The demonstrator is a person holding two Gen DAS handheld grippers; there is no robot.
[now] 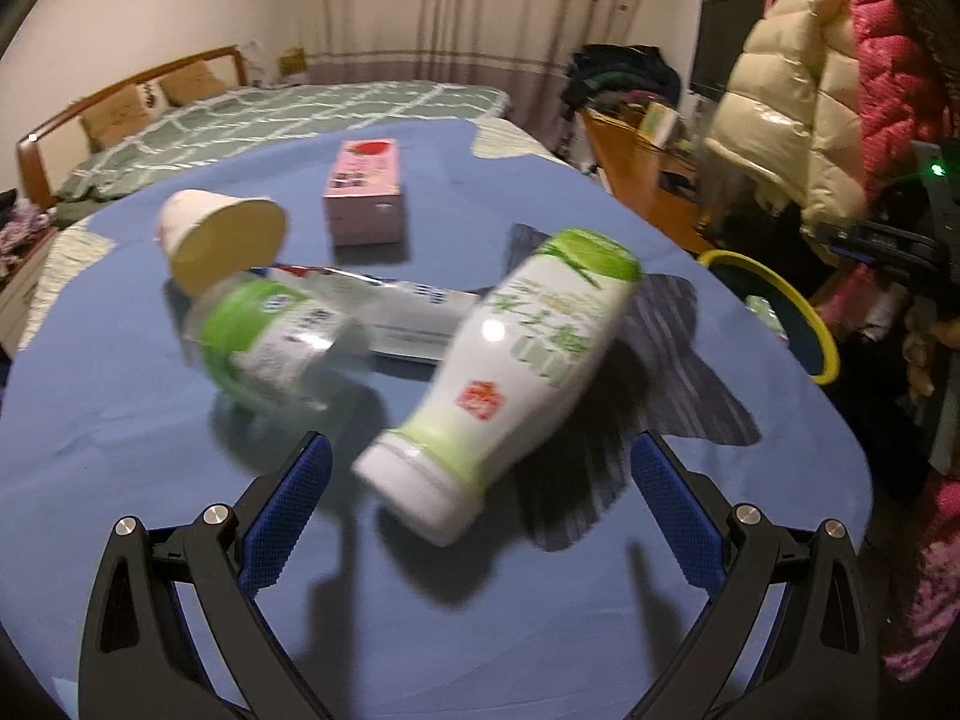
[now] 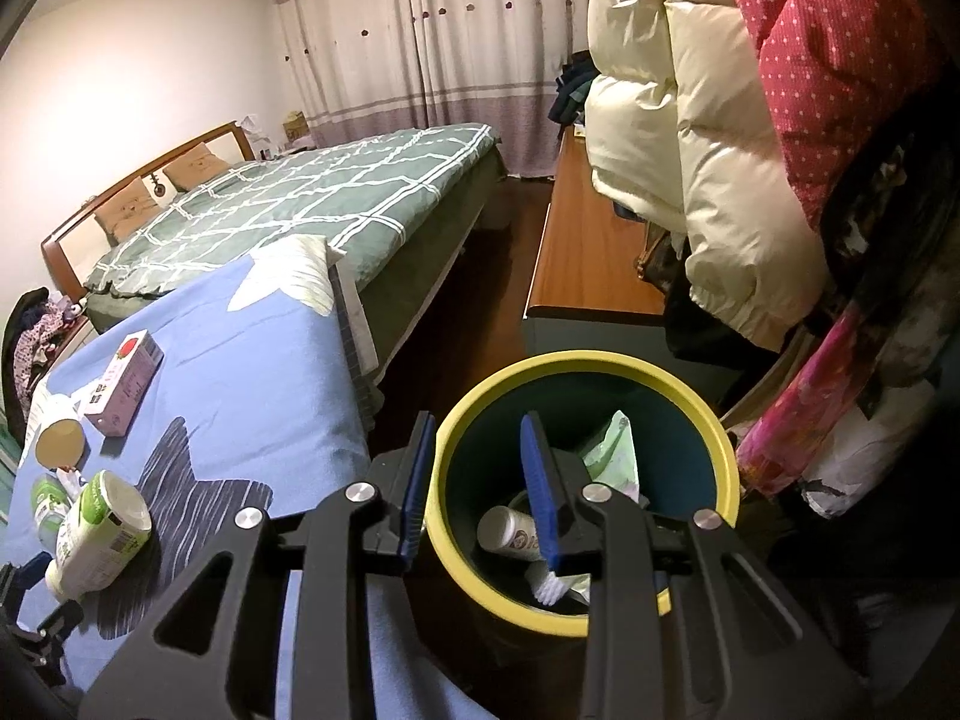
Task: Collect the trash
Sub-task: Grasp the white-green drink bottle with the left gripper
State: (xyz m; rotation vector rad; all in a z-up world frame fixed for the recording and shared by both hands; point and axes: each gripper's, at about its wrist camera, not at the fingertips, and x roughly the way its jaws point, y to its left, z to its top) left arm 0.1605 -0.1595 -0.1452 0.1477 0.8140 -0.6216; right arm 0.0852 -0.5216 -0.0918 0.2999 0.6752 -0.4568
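Note:
On the blue cloth point(image 1: 120, 420) lies a white bottle with a green label point(image 1: 516, 372), cap end toward me. My left gripper point(image 1: 480, 450) is open wide, and the cap end sits between its blue pads point(image 1: 300, 492) without touching them. Behind it lie a clear bottle with a green label point(image 1: 270, 342), a tipped paper cup point(image 1: 222, 240), a flat white box point(image 1: 414, 312) and a pink carton point(image 1: 363, 192). My right gripper point(image 2: 478, 426) hangs open and empty over the yellow-rimmed bin point(image 2: 600, 360). The bin holds a white tube point(image 2: 510, 534), a toothbrush point(image 2: 549, 585) and a green packet point(image 2: 615, 456).
The bin point(image 1: 780, 294) stands off the table's right edge. Hanging padded coats point(image 2: 720, 150) crowd the right side above it. A wooden bench point(image 2: 588, 252) and a bed with a green checked cover point(image 2: 312, 192) lie beyond the table.

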